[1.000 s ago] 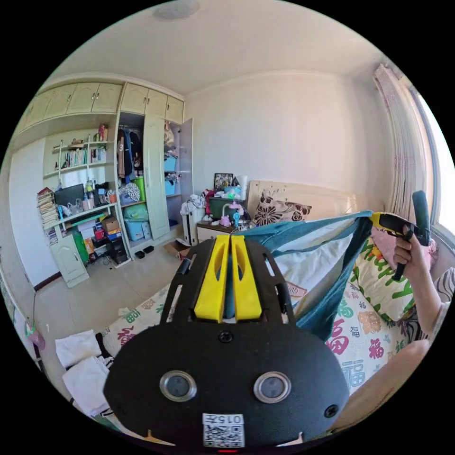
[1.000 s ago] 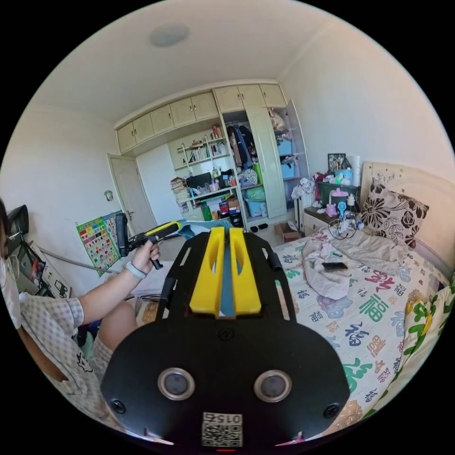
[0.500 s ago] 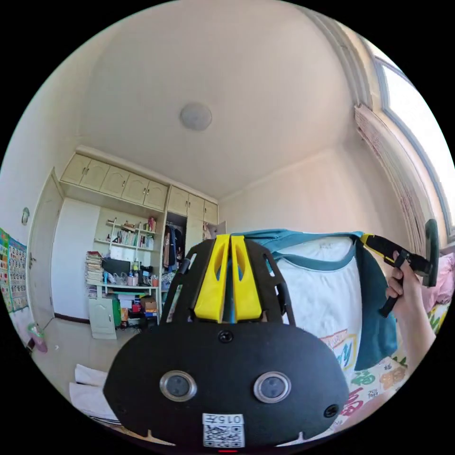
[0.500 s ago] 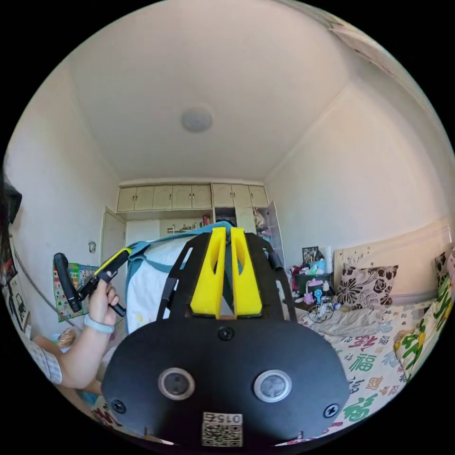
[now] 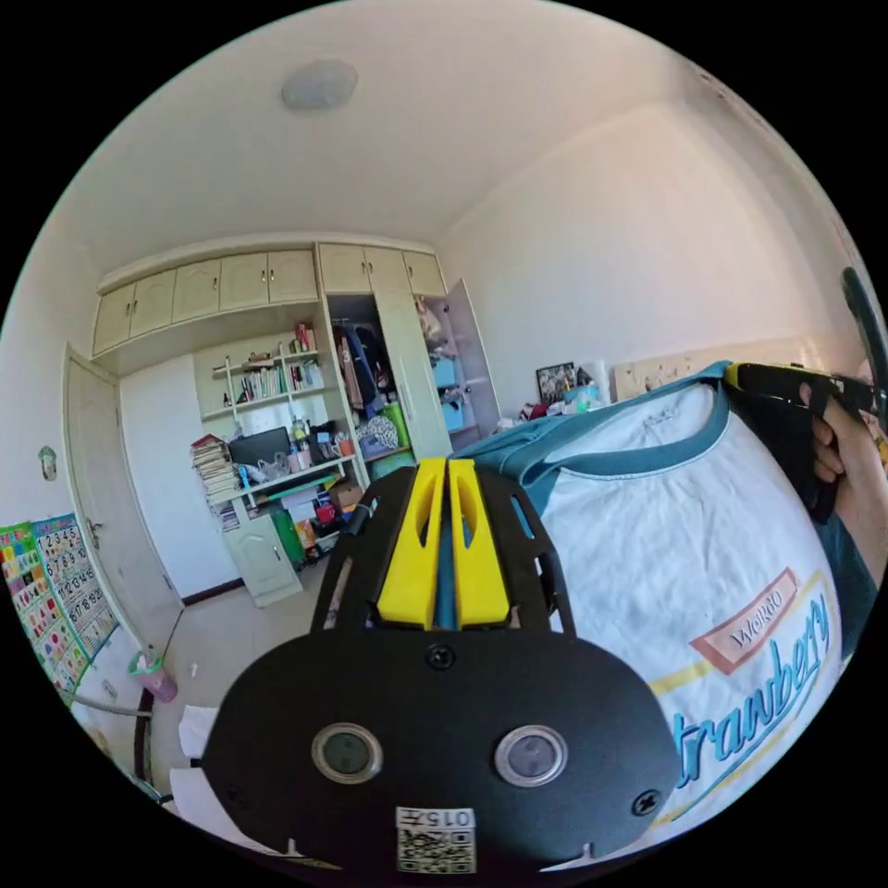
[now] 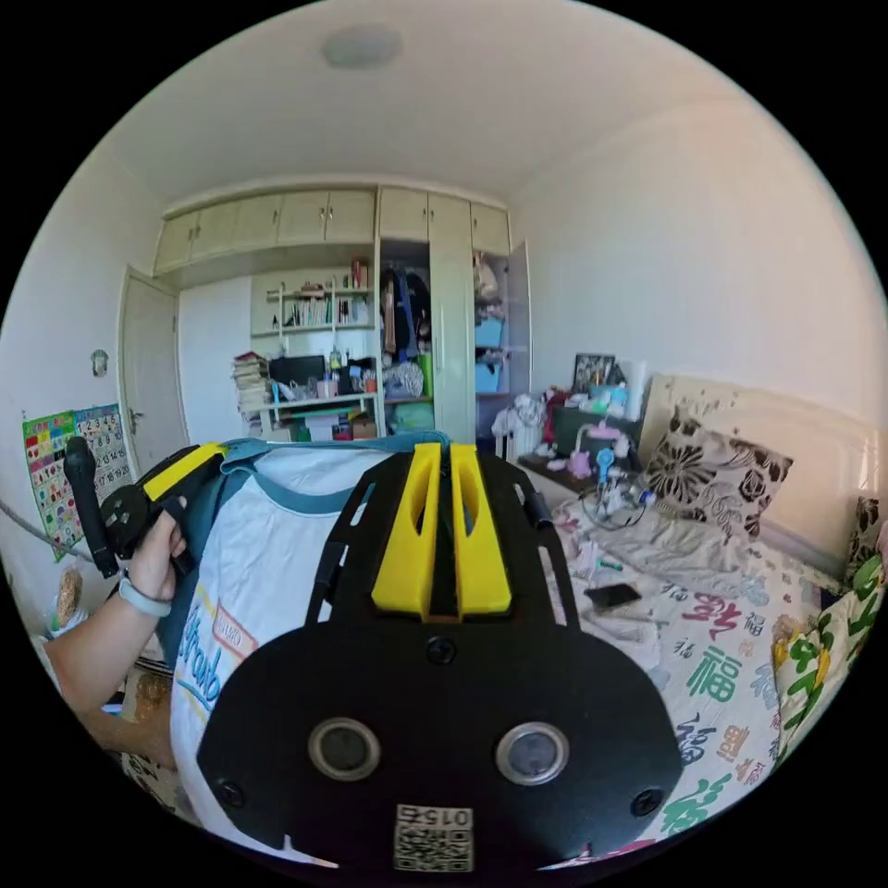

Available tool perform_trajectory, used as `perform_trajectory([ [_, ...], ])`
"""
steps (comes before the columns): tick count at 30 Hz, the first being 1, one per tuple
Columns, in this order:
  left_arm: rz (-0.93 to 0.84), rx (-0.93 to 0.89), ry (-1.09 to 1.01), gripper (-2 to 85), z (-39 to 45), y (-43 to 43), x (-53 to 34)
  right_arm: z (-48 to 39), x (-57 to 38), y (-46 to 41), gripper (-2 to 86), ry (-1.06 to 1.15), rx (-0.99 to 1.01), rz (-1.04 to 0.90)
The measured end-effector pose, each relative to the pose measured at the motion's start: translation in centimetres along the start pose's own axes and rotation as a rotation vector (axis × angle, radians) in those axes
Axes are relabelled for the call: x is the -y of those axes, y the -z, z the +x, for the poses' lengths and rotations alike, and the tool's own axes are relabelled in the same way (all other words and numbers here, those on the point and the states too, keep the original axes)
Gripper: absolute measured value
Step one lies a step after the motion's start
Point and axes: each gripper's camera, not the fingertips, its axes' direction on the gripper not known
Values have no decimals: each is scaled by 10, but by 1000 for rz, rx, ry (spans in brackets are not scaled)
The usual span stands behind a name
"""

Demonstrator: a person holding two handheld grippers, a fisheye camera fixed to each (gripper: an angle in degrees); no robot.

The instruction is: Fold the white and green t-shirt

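The white t-shirt (image 5: 684, 555) with teal-green collar and sleeves hangs spread in the air, printed front showing. My left gripper (image 5: 447, 467) is shut on the teal cloth at one shoulder. The right gripper (image 5: 740, 375), held in a hand (image 5: 856, 462), grips the other shoulder at the right edge of the left gripper view. In the right gripper view, my right gripper (image 6: 443, 453) is shut on the shirt's shoulder, and the shirt (image 6: 250, 573) stretches left to the left gripper (image 6: 199, 460), held in a hand (image 6: 157, 555).
A bed (image 6: 731, 666) with a patterned cover lies to the right, with a floral pillow (image 6: 717, 481), a phone (image 6: 615, 595) and loose cloth on it. A wardrobe and cluttered shelves (image 5: 277, 435) line the far wall. Folded white items (image 5: 199, 731) lie on the floor.
Both cameras have tilted down from the ceiling. The shirt, lifted off the bed earlier, now hangs spread wide between the two grippers with its print in view.
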Motion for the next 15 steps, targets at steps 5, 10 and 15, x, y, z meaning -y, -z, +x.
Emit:
perform_trajectory([
  [5, -509, -106, -65, 24, -4, -207, -71, 59, -34, -200, 42, -178, 89, -524],
  [10, -681, -413, -65, 60, -52, -252, -147, 94, -109, -215, 90, -172, 462, -689],
  [15, -1211, -663, -97, 85, -112, -236, -239, 108, -207, -162, 123, -58, 431, -1106],
])
